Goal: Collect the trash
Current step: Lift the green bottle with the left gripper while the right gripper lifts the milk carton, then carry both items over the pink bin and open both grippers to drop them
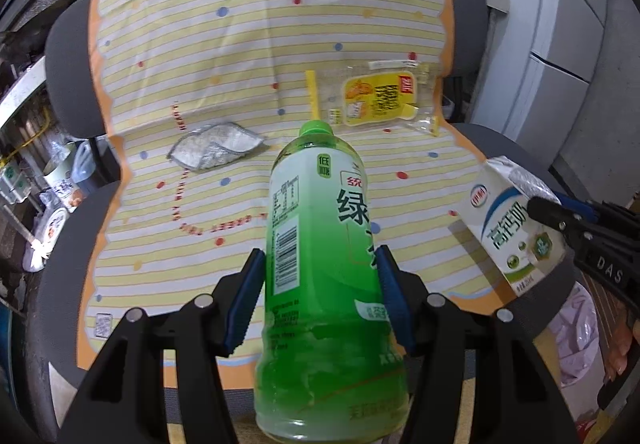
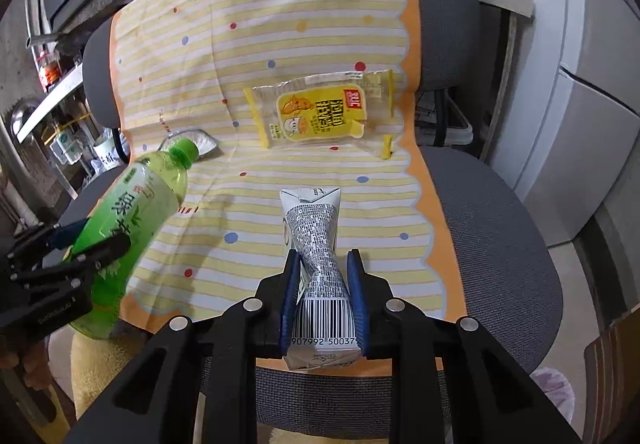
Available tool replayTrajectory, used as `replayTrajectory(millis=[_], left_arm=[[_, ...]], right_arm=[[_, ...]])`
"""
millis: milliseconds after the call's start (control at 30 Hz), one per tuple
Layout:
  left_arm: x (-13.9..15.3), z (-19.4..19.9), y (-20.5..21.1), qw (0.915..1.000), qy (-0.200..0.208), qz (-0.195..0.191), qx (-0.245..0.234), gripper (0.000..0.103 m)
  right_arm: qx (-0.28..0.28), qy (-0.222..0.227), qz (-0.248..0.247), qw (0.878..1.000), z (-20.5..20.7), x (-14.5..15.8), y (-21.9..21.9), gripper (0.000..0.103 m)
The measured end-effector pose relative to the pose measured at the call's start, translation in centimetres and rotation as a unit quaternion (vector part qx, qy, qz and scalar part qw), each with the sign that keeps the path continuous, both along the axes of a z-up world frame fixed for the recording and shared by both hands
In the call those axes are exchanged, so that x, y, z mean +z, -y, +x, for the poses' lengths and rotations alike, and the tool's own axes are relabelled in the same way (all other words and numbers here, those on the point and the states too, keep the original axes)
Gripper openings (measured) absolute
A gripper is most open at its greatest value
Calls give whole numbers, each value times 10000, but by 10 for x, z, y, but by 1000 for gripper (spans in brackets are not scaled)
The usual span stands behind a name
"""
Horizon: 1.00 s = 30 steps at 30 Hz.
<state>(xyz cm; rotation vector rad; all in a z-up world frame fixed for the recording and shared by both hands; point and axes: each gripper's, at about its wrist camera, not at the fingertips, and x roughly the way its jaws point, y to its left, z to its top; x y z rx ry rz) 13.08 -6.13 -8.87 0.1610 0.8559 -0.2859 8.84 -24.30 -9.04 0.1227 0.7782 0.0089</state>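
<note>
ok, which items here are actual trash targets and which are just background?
Trash:
- green tea bottle, held in left gripper
- milk carton, held in right gripper
- yellow snack wrapper
- silver packet

Background:
- striped cloth
- grey chair
- white cabinet

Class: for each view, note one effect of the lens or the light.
Left wrist view: fisheye bows the chair edges, corners go black; the carton throws a shadow on the cloth. Right wrist view: same bowing; the bottle shadows the cloth.
</note>
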Motion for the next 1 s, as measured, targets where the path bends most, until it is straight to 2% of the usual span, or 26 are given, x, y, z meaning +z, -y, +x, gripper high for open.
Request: replayTrajectory(millis=[200, 467, 600, 733, 800, 1000], left_arm=[[-4, -9, 38, 9991, 38, -101, -415, 55], [6, -38, 89, 9941, 128, -311, -1034, 55], [7, -58, 115, 9884, 135, -337, -1477, 55], [3, -76, 146, 9781, -110, -521, -2010, 55], [0, -84, 160, 9743, -137, -494, -2192, 55], [-6, -99, 187, 9669, -255, -463, -2496, 55]], right_arm=[[-357, 216, 61, 9991, -29, 11, 32, 25], [-1000, 598, -1, 9932, -100, 34, 75, 25], [-1397, 564, -124, 9885, -137, 36, 93, 25], [-2097, 339, -187, 9770, -178, 22, 125, 25], [-2382, 239, -156, 9708, -193, 14, 141, 25], [-3177, -9, -49, 9482, -218, -16, 185, 29]])
